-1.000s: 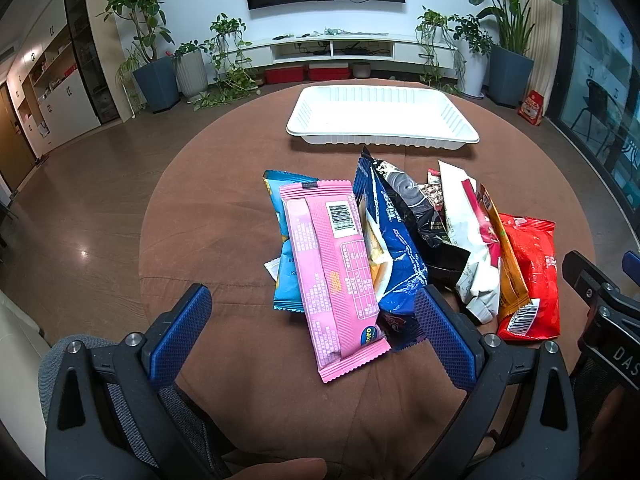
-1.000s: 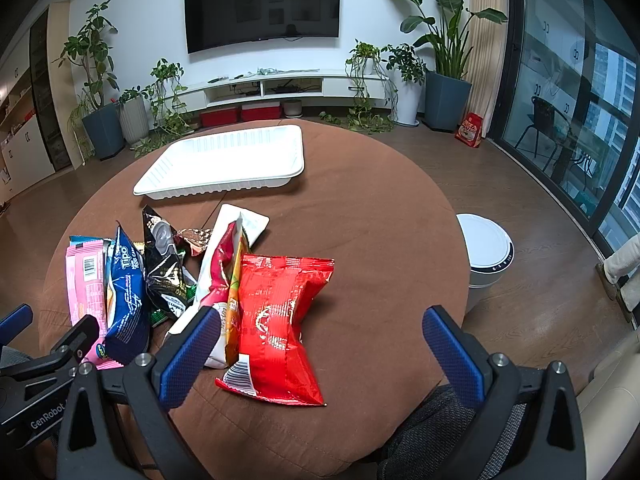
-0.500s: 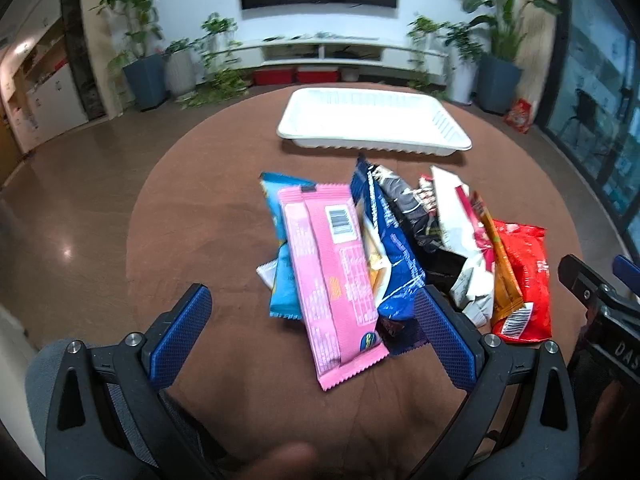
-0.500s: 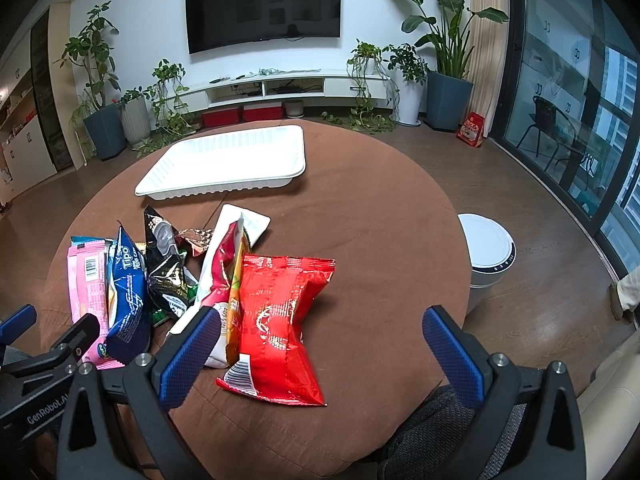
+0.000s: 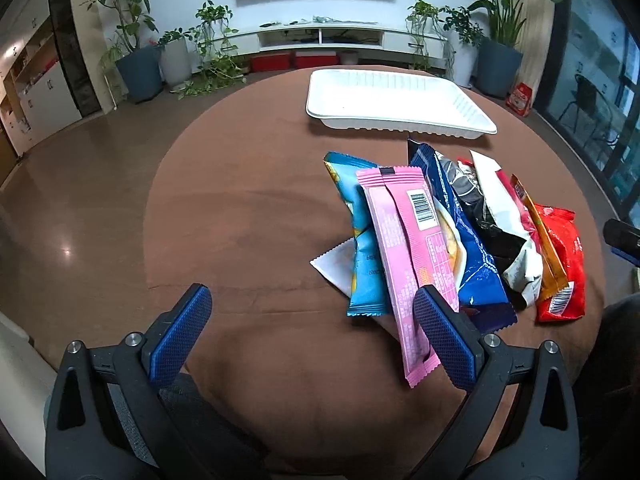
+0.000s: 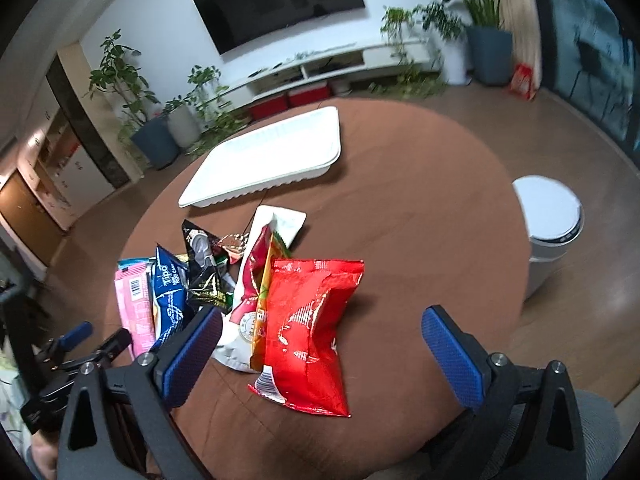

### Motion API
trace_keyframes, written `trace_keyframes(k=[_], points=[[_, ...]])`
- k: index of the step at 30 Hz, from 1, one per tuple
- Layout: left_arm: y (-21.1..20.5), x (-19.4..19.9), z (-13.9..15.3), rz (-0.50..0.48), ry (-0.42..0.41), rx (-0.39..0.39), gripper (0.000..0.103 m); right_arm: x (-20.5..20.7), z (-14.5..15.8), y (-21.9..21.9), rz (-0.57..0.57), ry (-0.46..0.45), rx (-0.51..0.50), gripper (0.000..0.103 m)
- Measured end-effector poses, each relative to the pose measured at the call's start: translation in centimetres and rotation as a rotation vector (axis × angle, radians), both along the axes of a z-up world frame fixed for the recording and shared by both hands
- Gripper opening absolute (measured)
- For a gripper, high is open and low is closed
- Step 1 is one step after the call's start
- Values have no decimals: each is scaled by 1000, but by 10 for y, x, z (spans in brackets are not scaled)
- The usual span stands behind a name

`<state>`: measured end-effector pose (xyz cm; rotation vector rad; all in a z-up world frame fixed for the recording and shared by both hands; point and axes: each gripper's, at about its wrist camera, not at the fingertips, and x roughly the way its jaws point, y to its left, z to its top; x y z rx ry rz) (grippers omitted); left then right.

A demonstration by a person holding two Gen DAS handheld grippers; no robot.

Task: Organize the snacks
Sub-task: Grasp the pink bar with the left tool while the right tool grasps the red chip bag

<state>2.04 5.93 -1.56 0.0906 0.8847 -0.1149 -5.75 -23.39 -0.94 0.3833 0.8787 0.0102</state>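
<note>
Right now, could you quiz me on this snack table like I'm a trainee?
1. True or false: the white tray already holds snacks.
2. Which snack lies nearest the right gripper? A pink pack B red bag C blue bag
3. Fill in: both grippers are ____, holding nothing.

Key: 1 false, it is empty. 2 B. 3 open; the left gripper too.

Left wrist view: looks forward from the near left edge of the round tabletop (image 5: 240, 220), level. Right wrist view: looks from the near right edge, tilted. Both share the snack pile (image 5: 440, 232) and white tray (image 6: 272, 160).
</note>
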Motion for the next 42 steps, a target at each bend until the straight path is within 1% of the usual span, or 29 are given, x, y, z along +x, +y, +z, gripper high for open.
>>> trace_keyframes(k=[1, 3, 5, 7, 8, 9, 10, 11, 12, 13, 15, 17, 18, 20, 21, 22, 24, 25, 29, 32, 35, 40, 42], points=[[1, -1, 1, -14, 1, -15, 102, 2, -3, -2, 19, 12, 27, 102], [1, -1, 1, -60, 15, -52, 102, 8, -9, -3, 49, 41, 54, 92], [-1, -4, 0, -110, 18, -77, 101, 12, -13, 0, 70, 67, 59, 88], [-5, -2, 2, -146, 10, -87, 95, 16, -21, 2, 91, 98, 66, 81], [-7, -2, 3, -163, 10, -96, 93, 17, -25, 3, 97, 111, 76, 76], [-9, 0, 4, -187, 10, -108, 84, 17, -28, 2, 100, 119, 86, 73], [-13, 3, 4, -205, 14, -108, 74, 19, -33, 1, 101, 127, 97, 73], [-18, 6, 3, -219, 27, -95, 70, 22, -36, 1, 100, 132, 103, 71], [-23, 8, 1, -226, 41, -77, 66, 23, -39, 0, 101, 135, 121, 69], [-27, 11, 0, -226, 48, -67, 66, 23, -40, -1, 101, 133, 134, 69], [-31, 14, -2, -222, 53, -72, 66, 24, -40, -3, 94, 126, 146, 68], [-31, 19, -3, -215, 60, -80, 62, 25, -43, -2, 92, 125, 141, 68], [-29, 20, -3, -213, 63, -88, 59, 26, -45, -2, 89, 127, 140, 68], [-25, 21, -2, -211, 78, -110, 47, 26, -46, -3, 90, 137, 142, 68], [-25, 23, -3, -207, 83, -115, 37, 27, -47, -2, 94, 145, 139, 68], [-23, 24, -5, -205, 87, -124, 36, 27, -48, -1, 100, 152, 134, 68], [-21, 24, -6, -201, 89, -139, 35, 32, -50, 3, 115, 164, 118, 61], [-21, 23, -6, -199, 90, -139, 35, 33, -51, 4, 120, 168, 110, 60], [-19, 19, -4, -191, 79, -143, 35, 36, -53, 4, 116, 173, 111, 60], [-18, 10, 0, -185, 63, -133, 35, 36, -54, 3, 111, 174, 115, 60], [-17, 3, -2, -193, 71, -122, 36, 35, -54, 5, 113, 173, 103, 60], [-17, -9, -6, -244, 86, -120, 45, 32, -53, 7, 122, 172, 92, 61], [-21, -14, -6, -290, 86, -103, 45, 32, -54, 7, 122, 172, 94, 61]])
